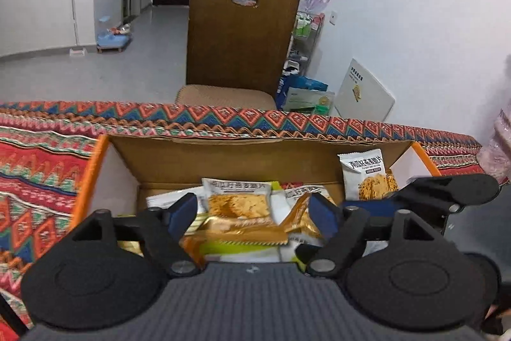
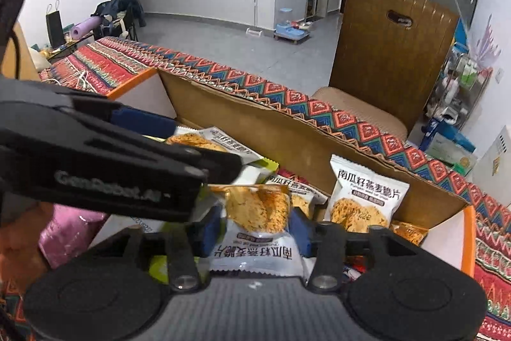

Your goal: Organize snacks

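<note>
An open cardboard box [image 1: 223, 155] with orange flap edges stands on the patterned tablecloth and holds several white oat-crisp snack packets. My left gripper [image 1: 252, 213] is open over the box, above a gold snack packet [image 1: 246, 227] that lies between its fingers; no grip shows. My right gripper [image 2: 255, 227] is shut on a white snack packet [image 2: 258, 229], held upside down over the box [image 2: 319, 149]. Another white packet [image 2: 364, 197] stands upright against the box's far wall, also in the left wrist view [image 1: 367, 178]. The left gripper's body [image 2: 111, 162] crosses the right wrist view.
A wooden chair [image 1: 239, 37] stands behind the table. The patterned tablecloth [image 1: 38, 168] covers the table around the box. A shelf rack [image 2: 460, 85] and bags stand at the right wall. A pink bag [image 2: 70, 232] lies at the lower left.
</note>
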`<state>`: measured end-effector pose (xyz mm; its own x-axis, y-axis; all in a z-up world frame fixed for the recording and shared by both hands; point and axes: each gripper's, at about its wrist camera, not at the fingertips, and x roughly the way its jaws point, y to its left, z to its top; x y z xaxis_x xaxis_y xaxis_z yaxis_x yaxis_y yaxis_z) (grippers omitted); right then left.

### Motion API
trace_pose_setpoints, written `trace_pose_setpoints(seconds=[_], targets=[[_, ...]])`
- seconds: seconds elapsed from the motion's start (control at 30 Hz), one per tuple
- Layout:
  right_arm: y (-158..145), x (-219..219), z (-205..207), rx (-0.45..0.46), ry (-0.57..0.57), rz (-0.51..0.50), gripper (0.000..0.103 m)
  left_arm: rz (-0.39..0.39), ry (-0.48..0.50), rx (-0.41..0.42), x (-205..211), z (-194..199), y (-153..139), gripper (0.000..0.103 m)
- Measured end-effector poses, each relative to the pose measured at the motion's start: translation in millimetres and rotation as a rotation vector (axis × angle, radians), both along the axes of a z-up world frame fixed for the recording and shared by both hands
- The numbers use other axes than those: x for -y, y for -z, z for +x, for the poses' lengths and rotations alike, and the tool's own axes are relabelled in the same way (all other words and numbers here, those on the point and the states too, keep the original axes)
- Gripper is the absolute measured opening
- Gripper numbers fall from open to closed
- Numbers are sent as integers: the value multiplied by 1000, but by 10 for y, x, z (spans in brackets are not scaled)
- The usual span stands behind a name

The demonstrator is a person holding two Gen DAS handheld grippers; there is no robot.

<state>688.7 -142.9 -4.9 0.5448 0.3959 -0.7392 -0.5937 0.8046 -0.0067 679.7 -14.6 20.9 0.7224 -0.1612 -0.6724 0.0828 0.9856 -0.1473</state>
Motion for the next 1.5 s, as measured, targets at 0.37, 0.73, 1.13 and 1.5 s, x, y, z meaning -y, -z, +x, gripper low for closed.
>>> trace_pose_setpoints(seconds=[0.37, 0.73, 1.13, 1.5], targets=[[-111, 463, -419, 43, 223, 171, 92, 89, -109, 178, -124, -531, -245, 85], [-1225, 446, -1527, 212, 245, -6, 95, 196, -41, 200, -211, -1697, -1061, 98], [-1631, 870, -3752, 347, 211, 37, 103, 137, -26, 368, -404, -3975, -1479, 103], [-937, 1143, -5807, 455, 263, 200, 103, 80, -96, 467, -340, -6089, -656, 103]])
